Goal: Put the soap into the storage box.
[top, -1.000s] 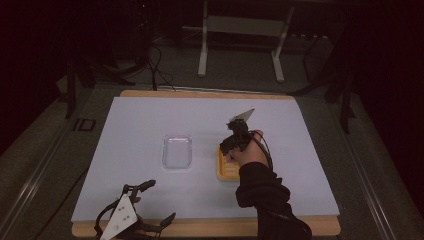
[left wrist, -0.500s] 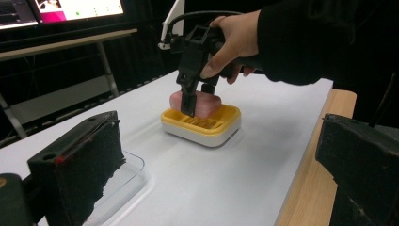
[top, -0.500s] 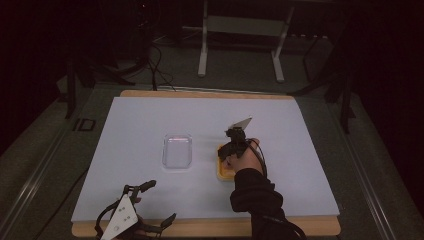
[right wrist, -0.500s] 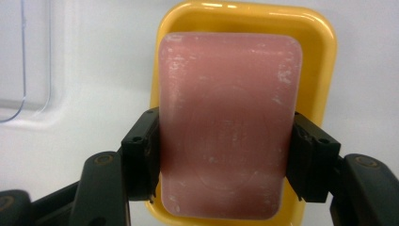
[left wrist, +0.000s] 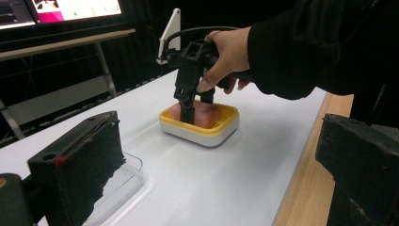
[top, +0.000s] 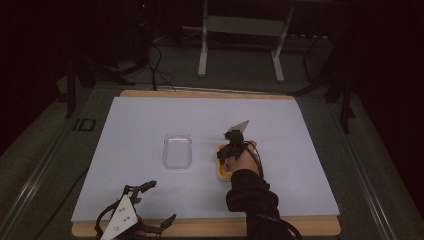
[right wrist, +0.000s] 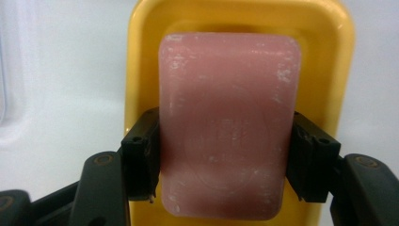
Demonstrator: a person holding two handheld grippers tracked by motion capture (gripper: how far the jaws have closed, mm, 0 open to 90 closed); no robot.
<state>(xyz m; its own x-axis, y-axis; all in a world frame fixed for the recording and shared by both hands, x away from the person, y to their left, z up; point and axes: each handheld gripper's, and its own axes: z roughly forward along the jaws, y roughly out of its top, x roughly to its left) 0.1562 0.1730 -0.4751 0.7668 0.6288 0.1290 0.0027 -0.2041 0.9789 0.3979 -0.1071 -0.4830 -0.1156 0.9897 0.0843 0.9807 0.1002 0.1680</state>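
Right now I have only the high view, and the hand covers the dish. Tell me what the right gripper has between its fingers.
Observer: The right gripper is shut on a pink rectangular soap bar, with one finger on each long side.
Operator: Report whether the bar is out of the dish.
Observer: No. In the left gripper view it sits low inside the yellow plastic dish with a white base. Whether it touches the bottom I cannot tell.
Operator: Describe the bar's surface.
Observer: In the right gripper view its top face shows white scuff marks and a faint embossed mark near the middle.
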